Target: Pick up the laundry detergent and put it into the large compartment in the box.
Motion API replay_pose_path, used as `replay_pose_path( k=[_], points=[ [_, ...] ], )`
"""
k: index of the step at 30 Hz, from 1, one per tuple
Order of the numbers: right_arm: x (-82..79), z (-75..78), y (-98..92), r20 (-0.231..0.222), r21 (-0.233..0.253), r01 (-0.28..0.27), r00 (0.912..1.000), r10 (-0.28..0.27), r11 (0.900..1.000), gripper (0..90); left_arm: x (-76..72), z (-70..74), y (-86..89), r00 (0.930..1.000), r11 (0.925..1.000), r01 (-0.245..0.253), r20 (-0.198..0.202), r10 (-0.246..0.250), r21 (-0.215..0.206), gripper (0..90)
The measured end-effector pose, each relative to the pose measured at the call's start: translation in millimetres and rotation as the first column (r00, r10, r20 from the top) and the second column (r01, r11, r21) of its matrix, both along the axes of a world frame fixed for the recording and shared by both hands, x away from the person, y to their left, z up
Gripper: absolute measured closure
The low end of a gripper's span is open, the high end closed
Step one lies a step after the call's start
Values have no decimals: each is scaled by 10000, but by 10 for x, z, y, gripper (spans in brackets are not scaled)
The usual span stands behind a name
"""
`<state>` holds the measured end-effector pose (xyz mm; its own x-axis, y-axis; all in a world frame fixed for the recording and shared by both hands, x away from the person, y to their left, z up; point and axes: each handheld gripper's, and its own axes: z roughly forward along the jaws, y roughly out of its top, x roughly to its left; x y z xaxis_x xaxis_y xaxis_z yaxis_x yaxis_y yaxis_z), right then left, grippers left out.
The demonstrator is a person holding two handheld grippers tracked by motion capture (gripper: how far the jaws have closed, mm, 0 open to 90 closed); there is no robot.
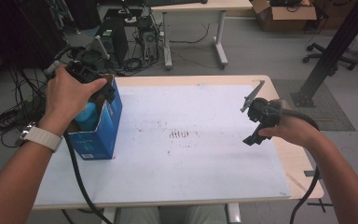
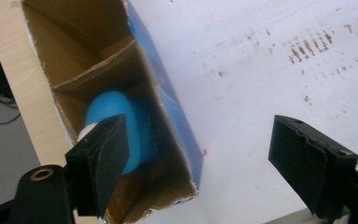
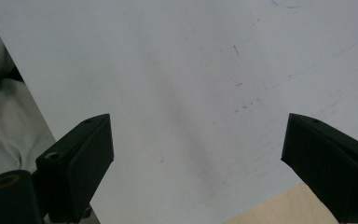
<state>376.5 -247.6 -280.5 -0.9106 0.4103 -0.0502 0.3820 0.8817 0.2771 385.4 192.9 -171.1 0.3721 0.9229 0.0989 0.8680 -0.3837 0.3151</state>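
The left hand [image 1: 67, 95] is raised over the left side of the table [image 1: 279, 154], wrapped around the left gripper [image 1: 103, 91], which is tipped downward over the open top of a blue box [image 1: 101, 135]; a pale watch strap [image 1: 40, 138] is worn on that wrist, and a black cable [image 1: 79, 179] is trailed back from the gripper toward the near edge. In the left gripper view the jaws are seen spread wide and nothing is held between them: one jaw is hung above the box's opening while the other is out over the white sheet [image 2: 261, 56]. The right hand [image 1: 293, 128] is held above the right side of the table, well apart from the box, with the right gripper [image 1: 256, 119] pointed down and inward and a grey plate [image 1: 252, 95] stuck up from its top. Its jaws are likewise seen wide apart in the right gripper view, with only the white sheet [image 3: 191, 93] and a strip of the wooden table edge [image 3: 279, 207] beneath them. The blue box is stood upright at the left edge of the sheet, its top torn open so that brown cardboard is shown inside, and a cardboard divider [image 2: 98, 70] is set across it. A rounded light-blue object [image 2: 116, 121] is lodged in the nearer compartment, partly covered by the jaw in front of it; what it is cannot be told. The sheet is marked with dark smudges [image 1: 181, 134] near its middle.
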Motion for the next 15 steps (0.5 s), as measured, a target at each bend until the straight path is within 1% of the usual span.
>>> replay_pose_path(
  k=[2,7,15],
  points=[
    [-2,-1,-1,-3,-4,-21,10000,21,10000,88,-20,10,-35,9999,9999,154,-20,-154,34,166],
    [-8,3,0,4,-6,-2,10000,2,10000,88,-52,32,-95,9997,9997,222,24,-222,30,89],
    [-16,20,-1,61,19,30,10000,-30,10000,88,-102,63,-148,9990,9990,433,94,-432,-103,69]
  ],
)
